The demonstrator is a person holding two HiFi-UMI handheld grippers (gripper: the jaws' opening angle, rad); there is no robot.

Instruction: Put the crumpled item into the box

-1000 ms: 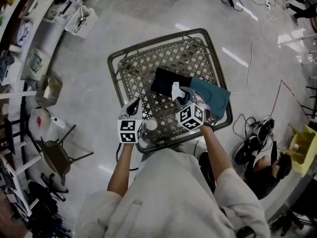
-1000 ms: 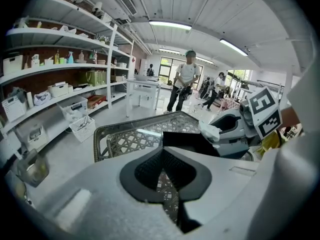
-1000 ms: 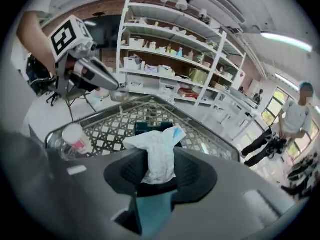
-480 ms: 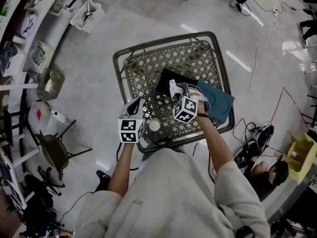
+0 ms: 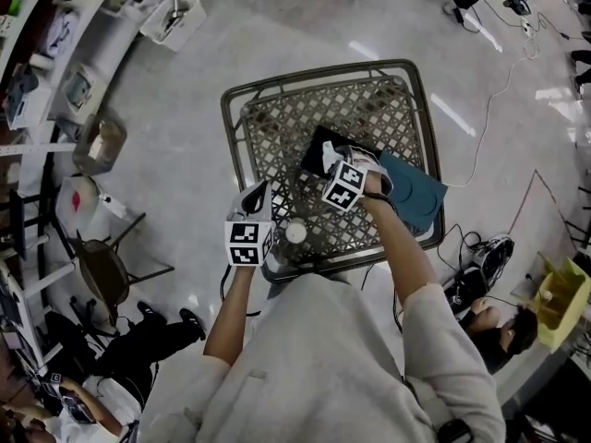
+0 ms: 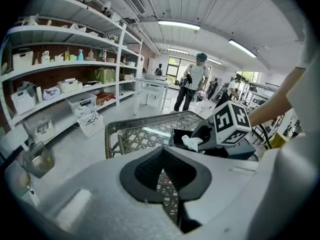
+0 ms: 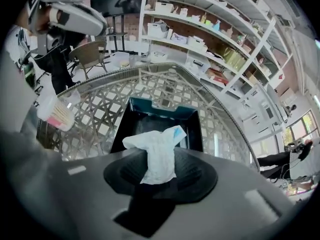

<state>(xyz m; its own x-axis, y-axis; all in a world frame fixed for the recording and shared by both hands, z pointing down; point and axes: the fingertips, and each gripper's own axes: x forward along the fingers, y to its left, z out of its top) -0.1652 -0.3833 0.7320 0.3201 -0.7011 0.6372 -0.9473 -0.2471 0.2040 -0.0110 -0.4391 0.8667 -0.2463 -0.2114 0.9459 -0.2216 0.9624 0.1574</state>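
The jaws of the right gripper (image 7: pixel 160 173) are closed partway on the crumpled item (image 7: pixel 157 151), a soft white wad with a bit of blue on it. They pinch its lower end, so the top of the wad puffs out above the jaws. The grip looks snug, likely so that the light wad cannot slip out before it is over the right spot. The jaws of the left gripper (image 6: pixel 162 165) are pressed together with nothing in them. It hangs off to the left of the right jaws and closer to the person, where it does not get in the way. Just past the right jaws, and lower down, sits the box (image 7: pixel 122 129). It is black, open at the top and looks bare inside. The wad hangs over the near end of the box and does not touch it, so the drop is not yet done. The teal lid (image 5: pixel 411 190) lies to the right of the jaws, beside the box, so the top of the box is free. The box rests on a woven table (image 7: pixel 100 101). To the left of the jaws stands a small cup of sticks (image 7: pixel 55 115), well apart from the box. Far behind are long shelves (image 7: pixel 200 44) full of things.
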